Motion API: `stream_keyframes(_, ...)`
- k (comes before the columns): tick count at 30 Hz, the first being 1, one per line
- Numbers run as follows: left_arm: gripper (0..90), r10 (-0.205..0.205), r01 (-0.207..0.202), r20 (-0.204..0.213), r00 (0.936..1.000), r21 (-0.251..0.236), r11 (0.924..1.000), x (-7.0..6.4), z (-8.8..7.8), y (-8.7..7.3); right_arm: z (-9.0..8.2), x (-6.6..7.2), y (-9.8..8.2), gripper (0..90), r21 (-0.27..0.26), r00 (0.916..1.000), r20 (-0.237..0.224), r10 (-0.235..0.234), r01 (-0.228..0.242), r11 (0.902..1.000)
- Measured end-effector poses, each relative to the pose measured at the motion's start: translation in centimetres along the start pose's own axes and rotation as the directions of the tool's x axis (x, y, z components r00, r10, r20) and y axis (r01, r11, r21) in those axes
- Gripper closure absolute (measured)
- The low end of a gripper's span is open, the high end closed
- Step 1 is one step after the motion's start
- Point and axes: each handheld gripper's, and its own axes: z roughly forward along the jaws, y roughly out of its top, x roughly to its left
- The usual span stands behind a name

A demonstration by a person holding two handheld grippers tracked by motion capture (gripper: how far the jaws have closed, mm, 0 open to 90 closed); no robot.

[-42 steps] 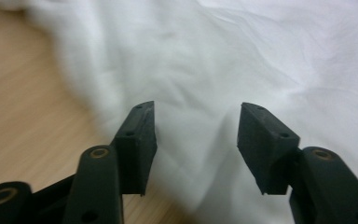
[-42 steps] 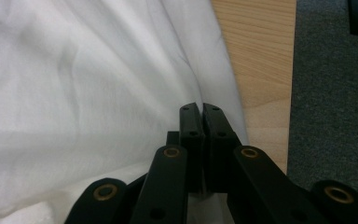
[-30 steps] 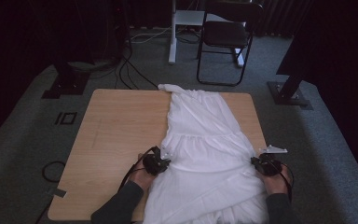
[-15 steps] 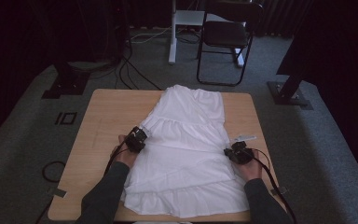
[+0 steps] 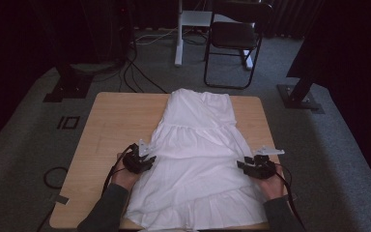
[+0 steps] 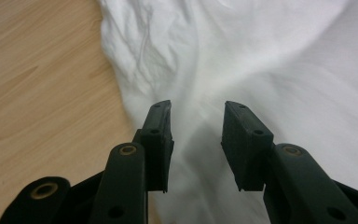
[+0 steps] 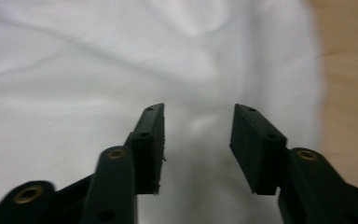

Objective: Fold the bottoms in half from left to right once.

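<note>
A white tiered dress (image 5: 198, 159) lies spread flat on the wooden table (image 5: 116, 116), top at the far end, hem near the front edge. My left gripper (image 5: 142, 159) sits at the dress's left edge and my right gripper (image 5: 249, 166) at its right edge. The left gripper view shows my left gripper (image 6: 198, 109) with jaws apart over wrinkled cloth (image 6: 261, 56), beside bare wood (image 6: 37, 93). The right gripper (image 7: 198, 109) also stands open over cloth (image 7: 98, 70). Both pairs of jaws have just been opening; cloth lies below the gaps, unpinched.
Beyond the table stand a black folding chair (image 5: 234, 43) and a white post (image 5: 178, 34). Cables (image 5: 135, 72) run over the grey carpet. Black stand bases sit at the left (image 5: 70, 87) and right (image 5: 302, 96). Bare wood lies left of the dress.
Both grippers carried the dress to the left and farther onto the table, so its hem no longer hangs over the front edge. They have since let go and drawn back a little.
</note>
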Motion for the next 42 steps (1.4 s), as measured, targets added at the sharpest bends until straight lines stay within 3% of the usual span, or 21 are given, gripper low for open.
stream_keyframes(2,60.5,-0.001,0.001,0.007,1.0,0.001,1.0,-0.4,-0.3,-0.2,0.2,0.5,-0.7,49.3,0.019,0.9992,-0.039,0.012,-0.011,0.9998)
stream_keyframes(3,59.7,-0.001,0.001,0.008,1.0,0.003,1.0,-0.6,-0.5,-0.4,0.4,0.7,-0.9,53.0,0.032,0.999,-0.042,0.012,-0.011,0.9994)
stream_keyframes(4,59.3,0.004,-0.004,0.013,0.9999,0.004,1.0,-0.9,-0.7,-0.6,0.5,0.8,-1.1,66.2,0.056,0.9993,-0.038,-0.005,0.007,0.9984)
stream_keyframes(6,57.3,0.015,-0.015,0.024,0.9996,-0.004,0.9999,-1.8,-1.1,-1.1,0.1,1.1,-1.7,82.1,0.077,0.9993,-0.005,-0.038,0.038,0.9963)
stream_keyframes(9,55.2,0.023,-0.023,0.028,0.9993,-0.006,0.9997,-2.4,-1.6,-1.8,-2.0,1.0,-2.6,87.9,0.026,0.9997,-0.007,-0.025,0.025,0.9993)
stream_keyframes(13,53.8,0.007,-0.006,0.052,0.9986,-0.015,0.9999,-3.3,-2.2,-2.4,-5.2,0.6,-4.8,87.8,-0.011,1.0,-0.006,0.003,-0.003,0.9999)
stream_keyframes(17,52.0,0.022,-0.021,0.075,0.9969,-0.02,0.9996,-4.2,-2.9,-2.8,-6.6,0.3,-6.8,87.7,-0.006,0.9994,-0.005,0.033,-0.033,0.9994)
stream_keyframes(18,51.8,0.018,-0.016,0.088,0.9959,-0.023,0.9996,-4.5,-3.1,-3.1,-7.2,0.3,-8.3,87.1,0.019,0.9983,-0.028,0.052,-0.051,0.9985)
stream_keyframes(21,51.1,-0.014,0.016,0.127,0.9918,-0.013,0.9998,-5.4,-3.6,-4.3,-7.6,0.4,-9.7,81.6,0.068,0.997,-0.066,0.04,-0.035,0.997)
stream_keyframes(22,50.7,-0.014,0.016,0.127,0.9918,-0.013,0.9998,-5.4,-3.6,-4.3,-7.6,0.4,-9.7,81.6,0.068,0.997,-0.066,0.04,-0.035,0.997)
stream_keyframes(24,50.5,-0.025,0.026,0.137,0.9903,-0.004,0.9997,-5.8,-3.8,-4.8,-7.9,0.4,-9.9,69.4,0.064,0.9972,-0.067,0.033,-0.028,0.9975)
stream_keyframes(25,50.3,-0.022,0.023,0.16,0.9868,0.0,0.9997,-6.4,-4.1,-5.3,-8.6,0.0,-9.5,61.4,0.006,0.9963,-0.072,0.049,-0.048,0.9988)
stream_keyframes(29,49.8,0.005,-0.006,0.166,0.9861,0.001,1.0,-6.9,-4.6,-5.6,-8.7,-0.7,-8.0,56.3,-0.056,0.9976,-0.043,0.055,-0.057,0.9968)
stream_keyframes(31,49.7,-0.004,0.006,0.16,0.9871,-0.013,0.9999,-6.3,-4.7,-5.3,-7.9,-1.2,-6.7,55.6,-0.081,0.9986,-0.007,0.052,-0.053,0.9953)
stream_keyframes(32,49.7,-0.026,0.029,0.133,0.9907,-0.023,0.9993,-5.2,-4.6,-4.7,-6.6,-1.9,-5.1,56.4,-0.093,0.9991,0.012,0.041,-0.039,0.9949)
stream_keyframes(33,49.7,-0.026,0.029,0.133,0.9907,-0.023,0.9993,-5.2,-4.6,-4.7,-6.6,-1.9,-5.1,56.4,-0.093,0.9991,0.012,0.041,-0.039,0.9949)
stream_keyframes(37,49.0,-0.067,0.07,0.071,0.9953,-0.042,0.9967,-2.1,-3.8,-3.1,-3.3,-3.1,-1.7,56.6,-0.102,0.9996,0.023,0.018,-0.016,0.9947)
stream_keyframes(38,47.4,-0.089,0.091,0.056,0.9945,-0.037,0.9952,-0.9,-3.3,-2.5,-1.6,-3.7,0.1,55.8,-0.098,0.9995,0.031,0.007,-0.004,0.9951)
stream_keyframes(39,47.4,-0.107,0.109,0.052,0.9929,-0.032,0.9935,0.0,-2.8,-2.1,-1.6,-3.7,0.1,55.8,-0.098,0.9995,0.031,0.007,-0.004,0.9951)
stream_keyframes(40,47.4,-0.107,0.109,0.052,0.9929,-0.032,0.9935,0.0,-2.8,-2.1,-1.6,-3.7,0.1,55.8,-0.098,0.9995,0.031,0.007,-0.004,0.9951)
stream_keyframes(42,47.1,-0.161,0.161,0.019,0.9868,-0.014,0.9869,2.3,-1.0,-1.2,0.7,-4.6,2.4,53.6,-0.089,0.9993,0.038,-0.006,0.009,0.996)
